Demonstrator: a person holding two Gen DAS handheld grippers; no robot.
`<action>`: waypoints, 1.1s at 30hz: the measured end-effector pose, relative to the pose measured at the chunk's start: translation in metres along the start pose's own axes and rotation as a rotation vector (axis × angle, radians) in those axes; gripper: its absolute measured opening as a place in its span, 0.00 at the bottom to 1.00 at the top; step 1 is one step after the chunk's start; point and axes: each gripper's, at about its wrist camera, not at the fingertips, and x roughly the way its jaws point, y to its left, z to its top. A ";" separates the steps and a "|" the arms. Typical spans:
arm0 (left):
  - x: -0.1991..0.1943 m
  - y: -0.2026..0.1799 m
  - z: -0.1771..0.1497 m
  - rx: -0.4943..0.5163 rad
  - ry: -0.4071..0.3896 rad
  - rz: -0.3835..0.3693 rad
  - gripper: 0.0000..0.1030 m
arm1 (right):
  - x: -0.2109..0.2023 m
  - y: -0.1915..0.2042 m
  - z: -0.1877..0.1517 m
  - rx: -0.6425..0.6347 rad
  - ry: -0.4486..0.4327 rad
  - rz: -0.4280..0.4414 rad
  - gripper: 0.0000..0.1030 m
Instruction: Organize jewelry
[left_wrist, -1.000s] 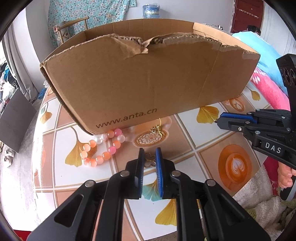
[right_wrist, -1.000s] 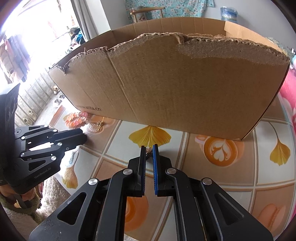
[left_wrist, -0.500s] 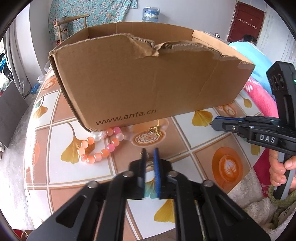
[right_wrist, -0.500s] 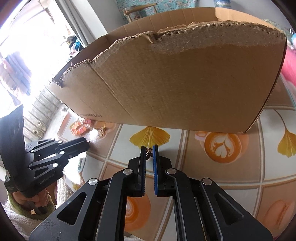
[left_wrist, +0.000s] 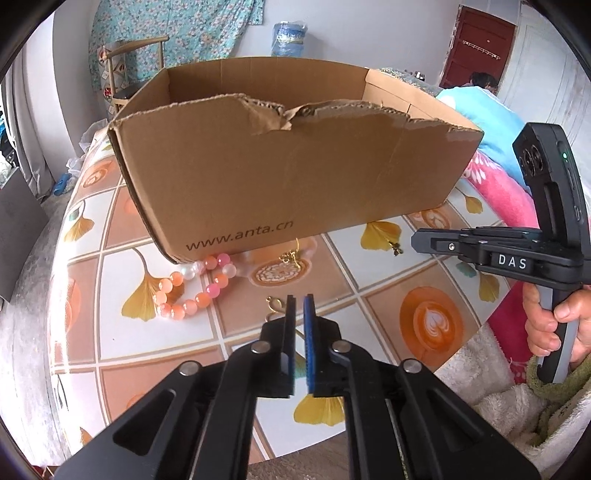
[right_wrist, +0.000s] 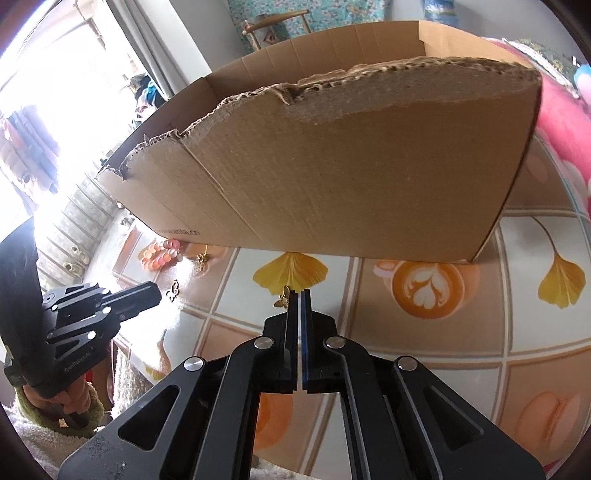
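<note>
An open cardboard box (left_wrist: 295, 177) stands on the patterned table (left_wrist: 369, 295). In front of its left corner lie a pink and orange bead bracelet (left_wrist: 192, 291) and a gold pendant (left_wrist: 291, 254). My left gripper (left_wrist: 299, 298) hovers low over the table, its jaws opening with a narrow gap. A gold hook earring (left_wrist: 274, 306) lies on the table against the left finger, not pinched. My right gripper (right_wrist: 300, 293) is shut on a small gold charm earring (right_wrist: 283, 295), which dangles at its tip (left_wrist: 397, 251). The right wrist view shows the left gripper (right_wrist: 157, 291) with the hook earring (right_wrist: 172, 290) just beyond it.
The box wall (right_wrist: 351, 166) rises close ahead of both grippers. A pink blanket (left_wrist: 509, 192) lies right of the table, a wooden chair (left_wrist: 129, 59) stands behind the box, and a person (left_wrist: 480, 79) sits far back. A hand (left_wrist: 546, 317) grips the right tool.
Both views have tipped, so more of the box's inside shows. The hook earring was between the left jaws; now it lies just left of them. The right gripper still holds its charm.
</note>
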 end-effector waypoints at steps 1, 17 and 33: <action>0.002 0.000 0.000 -0.004 0.005 0.005 0.23 | 0.001 0.002 0.000 0.000 0.000 0.000 0.04; 0.023 -0.009 0.005 0.074 0.035 0.108 0.16 | -0.002 0.003 -0.005 -0.001 -0.028 -0.011 0.13; 0.023 -0.004 0.003 0.061 0.016 0.029 0.11 | 0.000 0.010 -0.001 -0.052 -0.032 -0.025 0.13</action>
